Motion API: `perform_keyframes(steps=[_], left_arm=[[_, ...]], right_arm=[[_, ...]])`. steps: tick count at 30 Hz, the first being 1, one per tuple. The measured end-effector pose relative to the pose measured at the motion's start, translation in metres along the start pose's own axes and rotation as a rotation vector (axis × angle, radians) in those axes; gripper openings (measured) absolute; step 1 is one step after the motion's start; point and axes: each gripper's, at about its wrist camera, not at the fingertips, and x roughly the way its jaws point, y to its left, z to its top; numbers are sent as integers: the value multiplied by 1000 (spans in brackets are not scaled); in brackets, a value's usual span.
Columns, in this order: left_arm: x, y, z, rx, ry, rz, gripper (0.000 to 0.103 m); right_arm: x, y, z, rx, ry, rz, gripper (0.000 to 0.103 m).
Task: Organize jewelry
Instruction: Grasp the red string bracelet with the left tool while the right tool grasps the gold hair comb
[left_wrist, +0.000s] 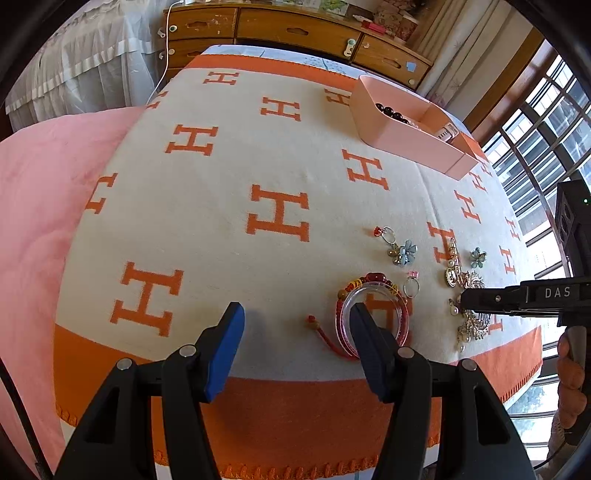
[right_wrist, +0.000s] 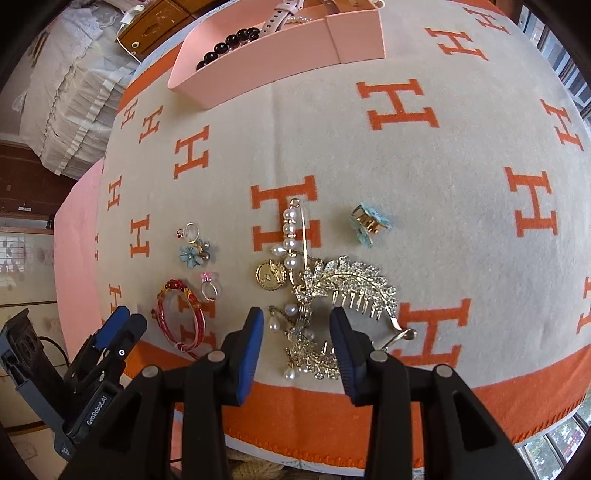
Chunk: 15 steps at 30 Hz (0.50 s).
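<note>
A cream blanket patterned with orange H letters and an orange border (left_wrist: 207, 229) covers the work surface, with a pink quilted cover (left_wrist: 33, 206) lying along its left side and a wooden chest of drawers (left_wrist: 280, 29) behind it. At the far edge of the blanket sits a long pale-pink plastic organizer box (right_wrist: 258, 62) divided into compartments; a string of dark round beads (right_wrist: 229, 44) lies in its largest section, and a pale-pink watch strap (right_wrist: 284, 11) rests in the same box beside them. The left gripper (left_wrist: 297, 343) is held low over the near border, pointing forward, its blue-padded jaws spread wide and holding nothing; its right finger stands in front of the red braided cord bracelet and clear pink bangle (left_wrist: 373, 314) lying together on the blanket. The right gripper (right_wrist: 297, 345) is also low and level, its jaws well apart and empty, straddling the near end of the gold rhinestone leaf hair comb with pearl drops (right_wrist: 347, 288). Touching the comb on the far side is a gold safety-pin brooch strung with pearls and a round medallion (right_wrist: 291, 243). Farther right, apart from these, lies a small blue flower claw clip (right_wrist: 369, 221). To the left are a blue flower charm (right_wrist: 192, 253), a ring with a red stone (right_wrist: 188, 232) and a silver ring with a pink stone (right_wrist: 209, 286).
</note>
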Motion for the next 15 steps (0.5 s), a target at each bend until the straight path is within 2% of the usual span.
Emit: perform_keyframes(steps=[2,4,7,10,15], left_arm=[[0,1,0,2,0,-3,58],[1,2,0,5,4,-6,58],[2,3,0,14,12,-9,58],[2,2,0,30,19,-7,58],[8,-5,2,73,48,2,57]], right_arm=[[1,5,-2,-14,-19,-21,37],[2,10,-2,-33,-31,-41,23],[3,13,-2,-59,-57,-79,13],[2,15,-5,-95,-77,-88,9],[-6,6,-9,-96,-97,-50,9]])
